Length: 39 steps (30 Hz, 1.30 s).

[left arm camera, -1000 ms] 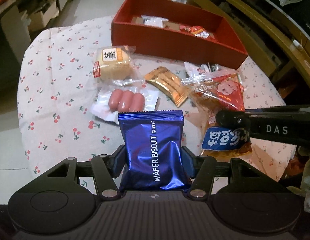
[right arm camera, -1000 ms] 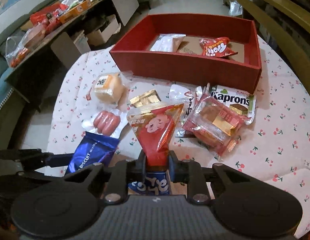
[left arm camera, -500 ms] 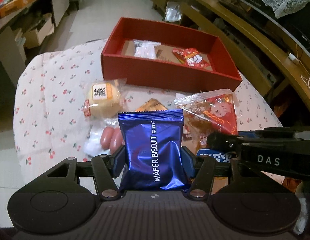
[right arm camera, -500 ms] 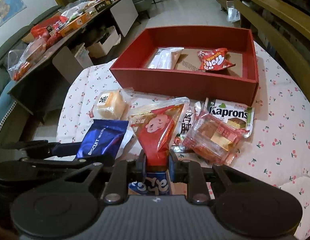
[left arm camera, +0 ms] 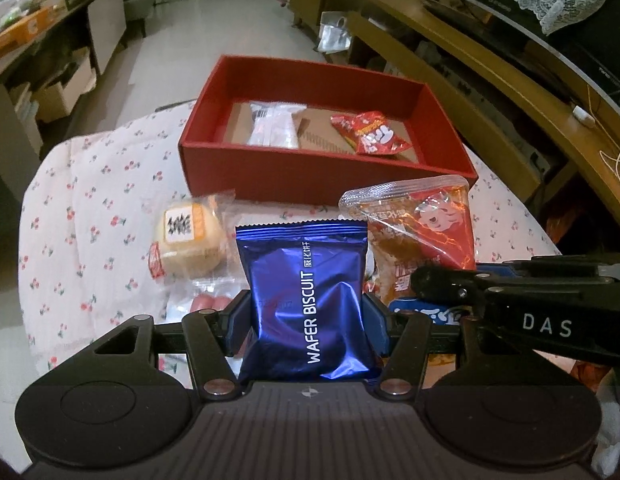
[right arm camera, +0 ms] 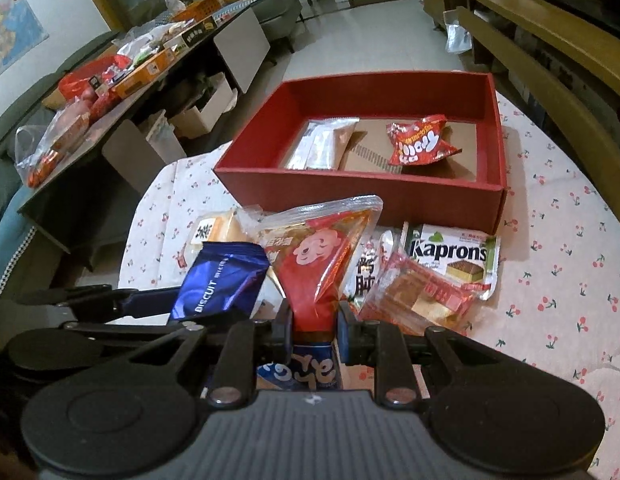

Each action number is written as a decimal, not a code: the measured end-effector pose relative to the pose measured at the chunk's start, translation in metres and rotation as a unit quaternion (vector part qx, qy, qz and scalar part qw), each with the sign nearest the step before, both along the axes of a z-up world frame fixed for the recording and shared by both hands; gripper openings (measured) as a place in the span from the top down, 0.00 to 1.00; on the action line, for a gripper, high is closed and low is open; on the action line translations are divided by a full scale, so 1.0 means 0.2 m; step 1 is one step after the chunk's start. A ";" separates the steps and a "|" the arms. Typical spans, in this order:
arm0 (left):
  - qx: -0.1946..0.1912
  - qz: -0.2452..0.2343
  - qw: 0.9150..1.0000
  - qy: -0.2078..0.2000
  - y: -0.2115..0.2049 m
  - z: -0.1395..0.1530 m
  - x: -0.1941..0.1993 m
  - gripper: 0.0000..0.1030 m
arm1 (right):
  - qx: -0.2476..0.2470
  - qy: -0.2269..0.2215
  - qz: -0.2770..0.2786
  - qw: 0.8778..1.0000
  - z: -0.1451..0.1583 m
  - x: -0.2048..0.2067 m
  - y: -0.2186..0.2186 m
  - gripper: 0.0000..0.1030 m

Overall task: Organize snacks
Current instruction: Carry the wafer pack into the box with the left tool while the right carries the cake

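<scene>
While both tools are loaded: each one carries a snack packet raised above the counter (right arm camera: 558, 240), which wears a white cloth printed with cherries.
Left tool (left arm camera: 306, 320): its fingers are pressed against both sides of a blue wafer biscuit packet (left arm camera: 306, 300), which stands upright with its crimped top edge uppermost.
Right tool (right arm camera: 313, 326): its fingers pinch the narrow lower part of a red and clear snack pouch (right arm camera: 320, 256); the wide sealed end fans out above, and a blue printed end shows below the fingers.
Side by side: in the right wrist view the left tool sits just left of the right one, with the blue packet (right arm camera: 220, 276) near the red pouch; in the left wrist view the pouch (left arm camera: 422, 232) rises just right of the blue packet.
Red box (right arm camera: 362, 196): open-topped, at the far side of the counter beyond both tools; the same box (left arm camera: 322, 176) fills the middle of the left wrist view.
Inside the box: a pale silver packet (right arm camera: 322, 144) lies toward the left, a red crinkled snack bag (right arm camera: 420, 140) toward the right, well apart on a brown cardboard floor.
On the counter in front of the box: a Kaprons wafer packet (right arm camera: 450, 256), a clear red-trimmed packet (right arm camera: 422, 292) overlapping it, a wrapped yellow cake (left arm camera: 190, 240), and pink sausages (left arm camera: 208, 302) in clear wrap.
</scene>
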<state>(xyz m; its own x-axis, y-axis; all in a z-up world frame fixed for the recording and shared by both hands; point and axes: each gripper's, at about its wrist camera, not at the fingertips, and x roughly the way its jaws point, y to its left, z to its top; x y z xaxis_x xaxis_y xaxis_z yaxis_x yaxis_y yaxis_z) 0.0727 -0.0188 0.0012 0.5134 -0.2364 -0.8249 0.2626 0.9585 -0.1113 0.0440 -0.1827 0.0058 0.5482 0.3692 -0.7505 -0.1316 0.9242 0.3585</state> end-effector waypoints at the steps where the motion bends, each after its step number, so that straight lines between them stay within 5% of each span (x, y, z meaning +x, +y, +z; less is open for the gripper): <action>1: -0.001 -0.001 1.000 -0.001 0.00 0.01 0.01 0.37 | 0.003 -0.001 -0.003 1.000 0.01 0.01 -0.01 0.75; 39: 0.006 -0.003 0.998 -0.064 -0.18 0.14 0.43 0.38 | 0.029 -0.046 -0.075 0.996 0.15 0.37 -0.16 0.74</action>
